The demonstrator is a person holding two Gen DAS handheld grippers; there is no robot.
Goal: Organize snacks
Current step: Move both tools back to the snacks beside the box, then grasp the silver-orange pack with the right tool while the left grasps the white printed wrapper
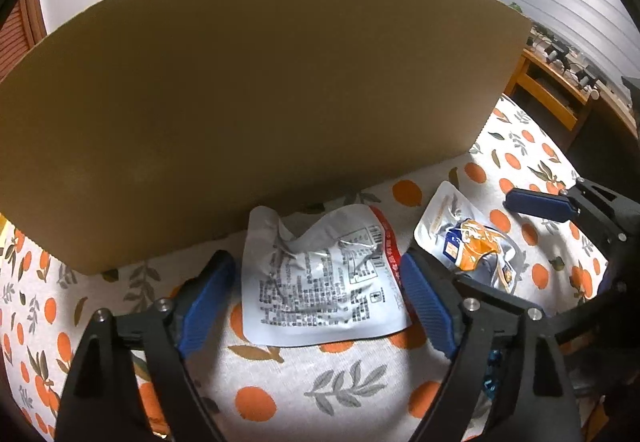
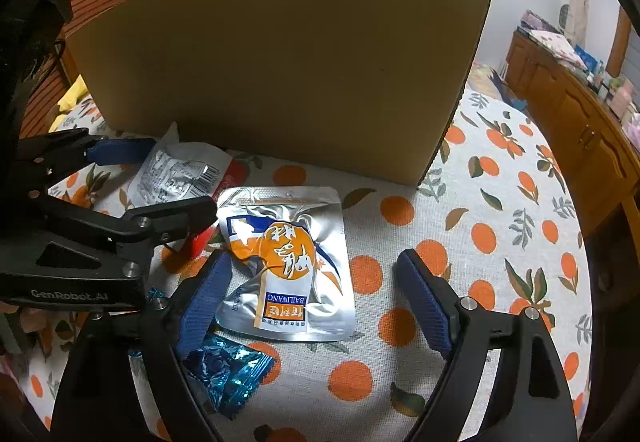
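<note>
Counter (image 2: 500,226) draped in a white cloth printed with oranges and leaves. A tall cardboard box (image 2: 280,66) stands at the back, its plain side toward both cameras.

Left gripper (image 1: 316,294): fingers spread wide, nothing between the pads. They straddle a crumpled white snack packet (image 1: 320,282), printed side up with small black text, barcode and a red edge strip. The packet lies flat on the cloth, its far end just beside the foot of the box. Finger pads sit off either side of it; contact not clear from this angle.

Right gripper (image 2: 316,298): fingers also wide apart, holding nothing. A silver pouch with an orange and blue label (image 2: 288,266) (lettering reads BAILIWANG, upside down to the camera) lies flat on the cloth between them, nearer the left-hand finger (image 2: 204,302).

A small blue foil wrapper (image 2: 224,378) lies near that same finger, on the near side of the silver pouch. The white packet is beside the silver pouch, to its left.
</note>
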